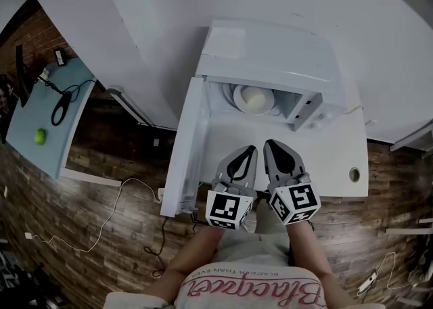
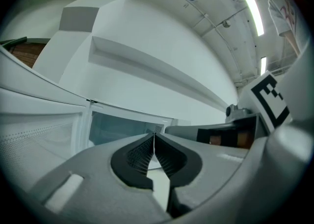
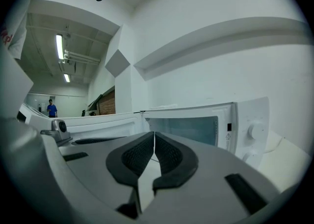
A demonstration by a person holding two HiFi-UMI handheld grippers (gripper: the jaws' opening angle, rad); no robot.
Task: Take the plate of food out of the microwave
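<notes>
At the bottom edge of the head view is the person's pale printed shirt [image 1: 254, 287], with a forearm reaching up to each marker cube. The left tongs [image 1: 252, 149] and the right tongs [image 1: 269, 144] lie side by side just above them, near the frame's centre, both aimed at the microwave opening. Each gripper view shows its own jaws pressed together at the tips with nothing between them, so the left tongs [image 2: 154, 142] and the right tongs [image 3: 154, 142] are both closed and empty.

Under them runs the white worktop [image 1: 338, 159]. The white microwave [image 1: 270, 51] stands on it, its door [image 1: 186, 145] swung wide open at the left of the opening. The plate [image 1: 237, 97] sits inside the cavity, well beyond the jaw tips, with pale food [image 1: 256, 100] on it. The right gripper view shows the microwave's control knob [image 3: 255, 131].

Further off, at the left edge of the head view, a light blue worktop [image 1: 27, 115] carries a small green object [image 1: 39, 136] and a black cable. A white cable [image 1: 108, 213] trails over the wooden floor [image 1: 101, 253].
</notes>
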